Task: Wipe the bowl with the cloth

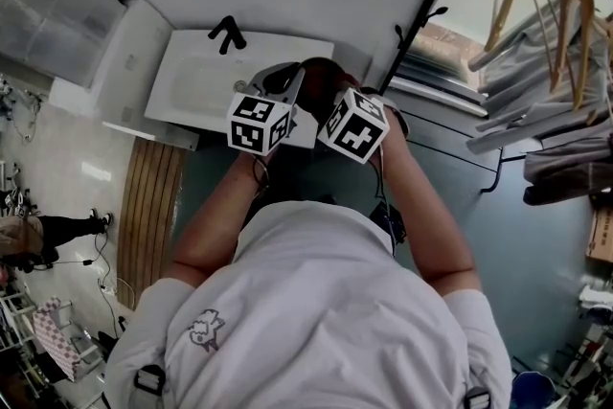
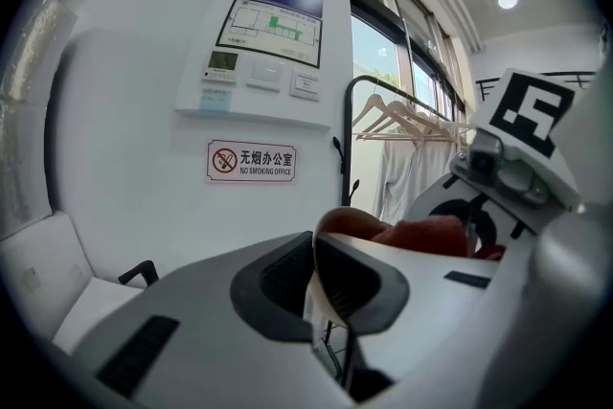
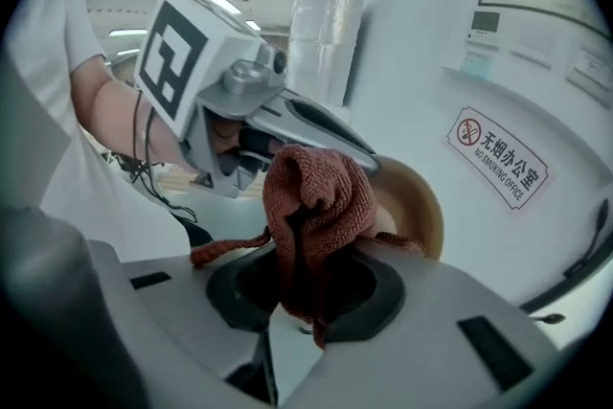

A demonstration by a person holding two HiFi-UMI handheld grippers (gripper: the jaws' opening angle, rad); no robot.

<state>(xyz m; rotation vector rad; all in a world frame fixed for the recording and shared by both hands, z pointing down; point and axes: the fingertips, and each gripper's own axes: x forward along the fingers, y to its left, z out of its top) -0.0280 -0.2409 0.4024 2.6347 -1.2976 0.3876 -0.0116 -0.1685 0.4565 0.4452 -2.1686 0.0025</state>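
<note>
The head view is dim and greyish, colours muted, straight lines bowing toward the edges. Both gripper views are brighter, ringed by black corners (fisheye vignetting). Daylight through the window [image 2: 378, 62] at the right washes it out white; a ceiling lamp [image 2: 508, 0] glares above it. Strip lights [image 3: 222, 5] burn white at far left, while the cloth [image 3: 316, 196] stays sharp, softly shadowed in its folds
</note>
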